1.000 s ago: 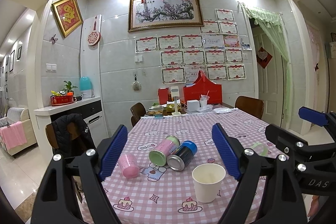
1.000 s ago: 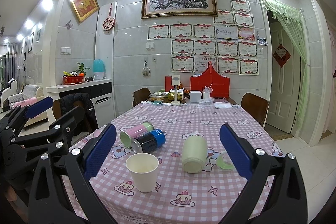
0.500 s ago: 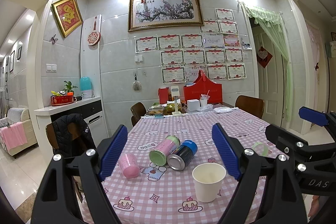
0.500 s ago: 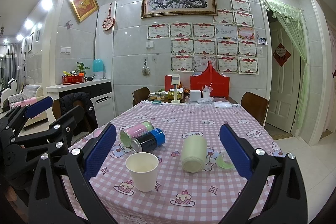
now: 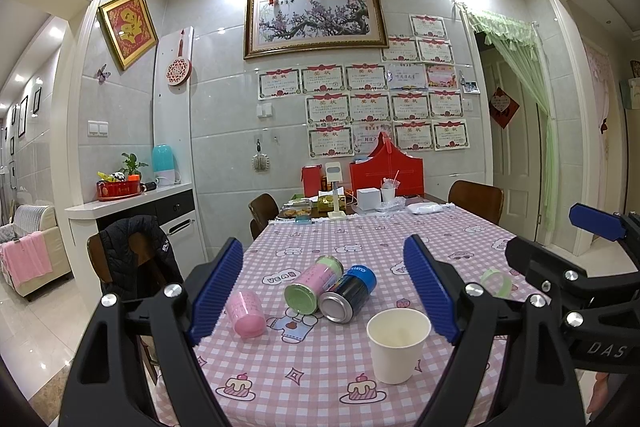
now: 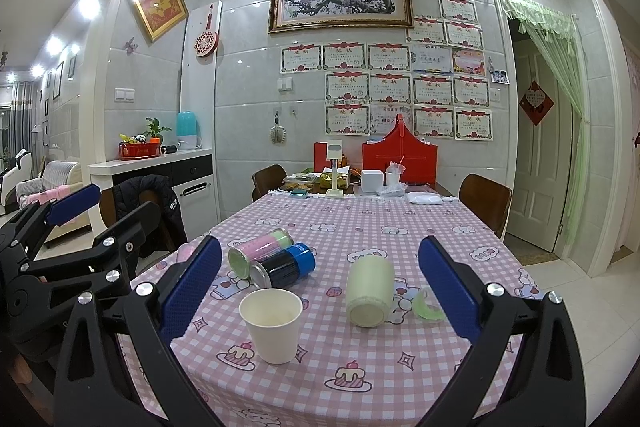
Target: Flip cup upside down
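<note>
Both tools, left tool (image 5: 324, 287) and right tool (image 6: 320, 287), gape wide, holding nothing, above the upright paper cup (image 6: 272, 323).

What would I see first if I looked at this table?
First the white paper cup, standing upright and open near the front edge of the pink checked tablecloth. Just behind it lie two cans side by side, a pink and green can and a dark blue can. The big blue-padded left gripper and right gripper frame the view, both wide open and empty.
</note>
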A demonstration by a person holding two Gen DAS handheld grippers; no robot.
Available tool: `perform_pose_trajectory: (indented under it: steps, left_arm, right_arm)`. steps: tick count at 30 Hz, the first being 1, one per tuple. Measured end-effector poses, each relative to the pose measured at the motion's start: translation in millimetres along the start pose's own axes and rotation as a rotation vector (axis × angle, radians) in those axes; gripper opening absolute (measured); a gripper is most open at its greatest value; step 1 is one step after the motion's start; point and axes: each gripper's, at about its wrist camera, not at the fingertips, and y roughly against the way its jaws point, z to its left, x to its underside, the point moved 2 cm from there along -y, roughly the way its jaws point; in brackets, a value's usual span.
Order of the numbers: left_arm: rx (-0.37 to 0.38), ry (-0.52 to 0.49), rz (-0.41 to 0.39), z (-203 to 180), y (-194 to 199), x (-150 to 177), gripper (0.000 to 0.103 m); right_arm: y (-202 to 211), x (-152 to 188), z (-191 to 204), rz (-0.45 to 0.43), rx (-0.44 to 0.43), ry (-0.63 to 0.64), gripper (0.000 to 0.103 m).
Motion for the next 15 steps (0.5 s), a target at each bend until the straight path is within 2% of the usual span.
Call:
perform_pose_trajectory:
  steps: [15]
  left_arm:
    - [0.000, -0.001, 0.001, -2.9, -0.7, 0.0, 0.081]
  right_arm:
    - [-0.2, 1.8, -0.4, 0.004, 0.000, 0.000, 0.095]
